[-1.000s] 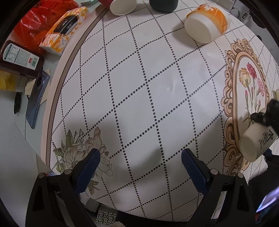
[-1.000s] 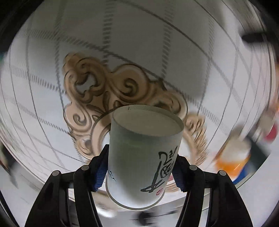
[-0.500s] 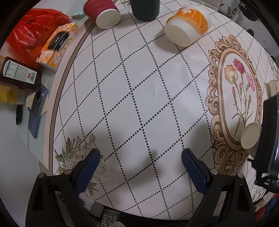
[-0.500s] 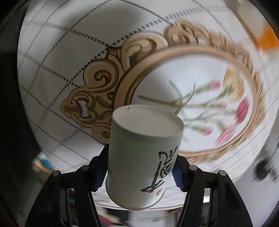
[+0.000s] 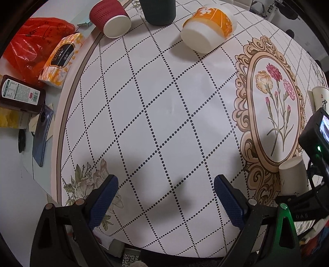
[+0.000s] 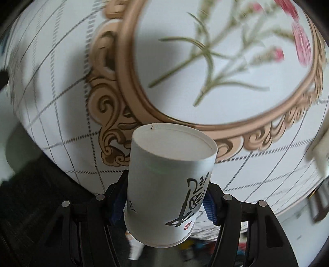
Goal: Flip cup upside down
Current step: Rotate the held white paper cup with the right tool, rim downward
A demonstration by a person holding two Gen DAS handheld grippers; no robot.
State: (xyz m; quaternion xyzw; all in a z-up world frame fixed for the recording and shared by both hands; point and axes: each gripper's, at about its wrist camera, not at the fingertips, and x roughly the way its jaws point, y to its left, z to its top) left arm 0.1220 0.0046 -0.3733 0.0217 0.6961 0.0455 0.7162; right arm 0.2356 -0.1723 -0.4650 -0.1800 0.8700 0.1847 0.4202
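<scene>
Gripping the cup (image 6: 166, 184) between both blue pads, the right tongs (image 6: 164, 203) hold it clear above the counter (image 5: 156, 115), closed base pointing away from the camera toward the gold frame (image 6: 131, 67) printed on the cloth. Over on the left, the left tongs (image 5: 165, 197) hang spread wide with nothing between them. Far side of the counter: a red cup (image 5: 110, 18) and an orange cup (image 5: 207, 28), both lying tipped over.
</scene>
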